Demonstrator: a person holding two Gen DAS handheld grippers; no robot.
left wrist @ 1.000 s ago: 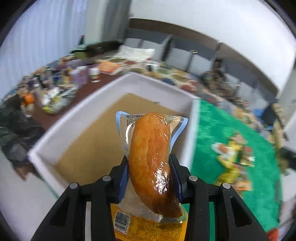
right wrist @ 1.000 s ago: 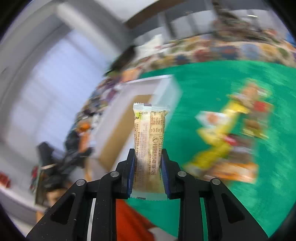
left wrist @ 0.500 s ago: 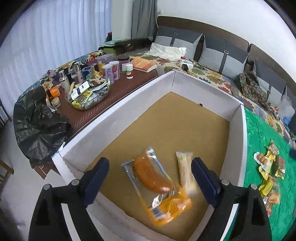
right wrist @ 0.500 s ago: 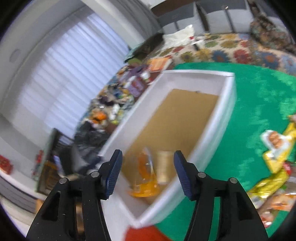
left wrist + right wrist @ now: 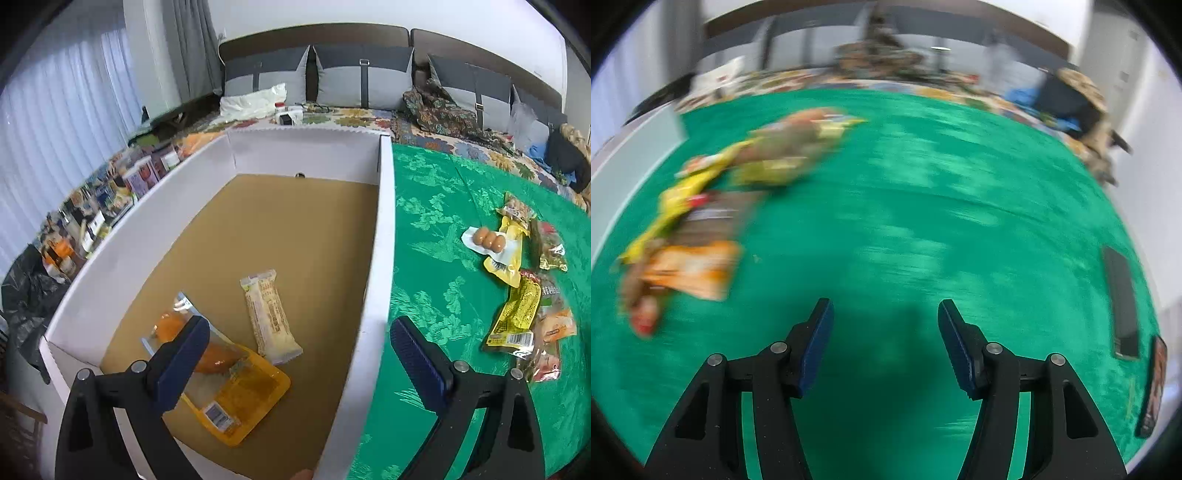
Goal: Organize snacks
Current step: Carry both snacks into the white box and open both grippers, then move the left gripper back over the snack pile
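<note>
Snacks sat in two places. Left gripper point(image 5: 297, 349) hung with its jaws spread wide and empty, having just been opening, nothing between them but the right wall of a white box point(image 5: 375, 266). Below and partly behind its left finger point(image 5: 181, 363), on the box's brown floor, lay a wrapped bread roll point(image 5: 221, 373) in clear and yellow plastic, and just beside it, between the fingers, a pale snack bar point(image 5: 271, 317). To the right of that gripper, a pile of packets point(image 5: 517, 280) rested on green cloth point(image 5: 443, 295). Right gripper point(image 5: 884, 341) also stood apart and empty over bare green cloth, the blurred pile point(image 5: 701, 221) ahead to its left, well apart.
</note>
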